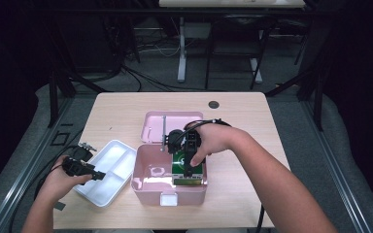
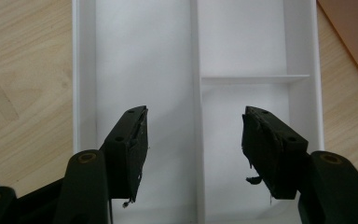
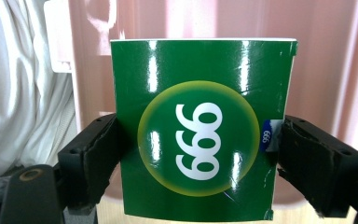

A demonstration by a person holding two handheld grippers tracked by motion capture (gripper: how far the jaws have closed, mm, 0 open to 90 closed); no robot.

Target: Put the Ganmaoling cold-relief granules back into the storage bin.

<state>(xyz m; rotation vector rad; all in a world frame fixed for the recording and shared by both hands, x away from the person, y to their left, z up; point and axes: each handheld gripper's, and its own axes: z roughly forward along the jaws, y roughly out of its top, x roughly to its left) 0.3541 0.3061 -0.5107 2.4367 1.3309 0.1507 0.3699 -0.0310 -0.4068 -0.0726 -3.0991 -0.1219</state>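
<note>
Pinching the green box [image 3: 200,135] in my right gripper [image 3: 200,154] over the pink case [image 1: 145,187]; next, I judge, lowering it in. Left gripper [image 2: 193,149] spread above the white tray [image 2: 242,46].

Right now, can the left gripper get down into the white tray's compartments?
Probably yes: the left gripper hangs open right over the white tray, whose compartments look bare, with nothing between them.

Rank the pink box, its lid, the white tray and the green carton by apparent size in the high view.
1. Pink box, largest.
2. White tray, though the left gripper hides part of it.
3. Pink lid, partly covered; close to the tray, so unsure.
4. Green carton, smallest, clamped by the right gripper.
</note>
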